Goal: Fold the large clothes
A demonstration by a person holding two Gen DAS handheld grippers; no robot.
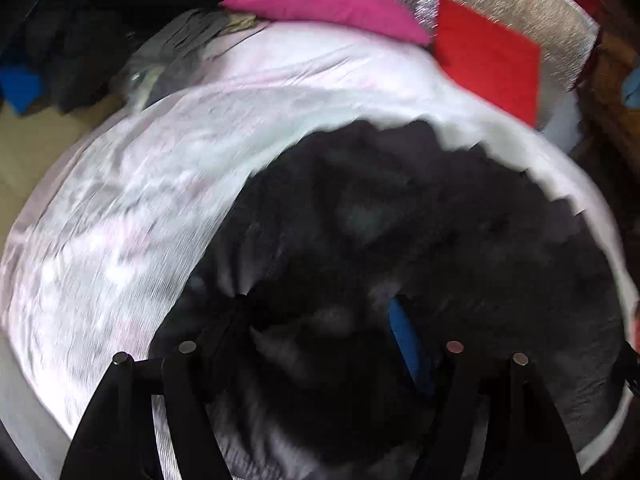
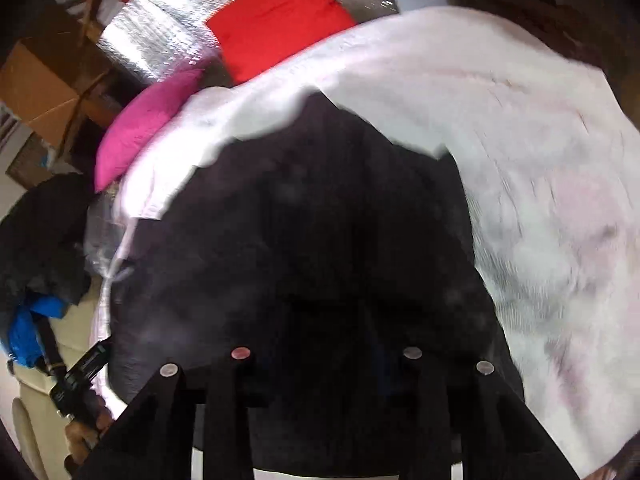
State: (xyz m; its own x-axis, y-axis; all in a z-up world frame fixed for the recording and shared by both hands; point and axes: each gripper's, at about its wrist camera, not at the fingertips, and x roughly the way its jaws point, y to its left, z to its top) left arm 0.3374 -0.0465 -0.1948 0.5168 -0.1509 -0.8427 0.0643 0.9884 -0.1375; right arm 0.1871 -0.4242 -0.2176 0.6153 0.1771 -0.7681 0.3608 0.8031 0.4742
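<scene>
Black garment on white bed. Left hand-held gripper wide open, pinching cloth on one finger. Right hand-held gripper: hard to tell.

Black hand-held gripper fingers, round silver studs.

Both views are smeared by motion blur and bent hard at the fisheye edges. Daylight blows out the white bedsheet; the black garment reads featureless.

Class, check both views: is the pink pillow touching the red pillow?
Cannot tell. In the left wrist view the pink pillow tip ends just beside the red pillow; in the right wrist view their corners seem to meet, but blur hides any gap or contact.
</scene>
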